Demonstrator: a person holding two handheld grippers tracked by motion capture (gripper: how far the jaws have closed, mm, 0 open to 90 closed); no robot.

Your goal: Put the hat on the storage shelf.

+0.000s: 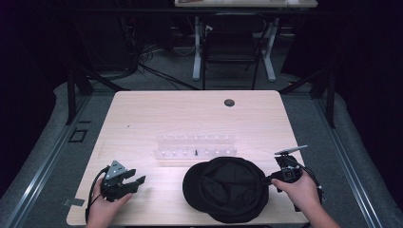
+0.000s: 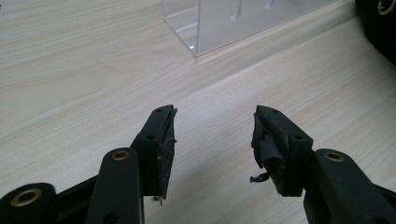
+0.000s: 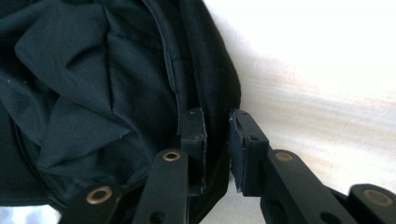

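A black cap (image 1: 228,187) lies upside down on the wooden table (image 1: 157,114), near the front edge and right of centre. My right gripper (image 1: 272,179) meets it from the right. In the right gripper view the cap's rim (image 3: 212,84) sits between the nearly closed jaws of the right gripper (image 3: 217,121), one jaw inside the cap and one outside. My left gripper (image 1: 137,176) rests at the front left of the table, well apart from the cap. Its jaws stand open over bare wood in the left gripper view (image 2: 215,126).
A clear acrylic rack (image 1: 195,145) with two rows of small pegs stands behind the cap; one corner of the rack (image 2: 233,23) lies ahead of the left gripper. A dark grommet hole (image 1: 229,102) is near the far edge. A chair (image 1: 233,42) stands beyond the table.
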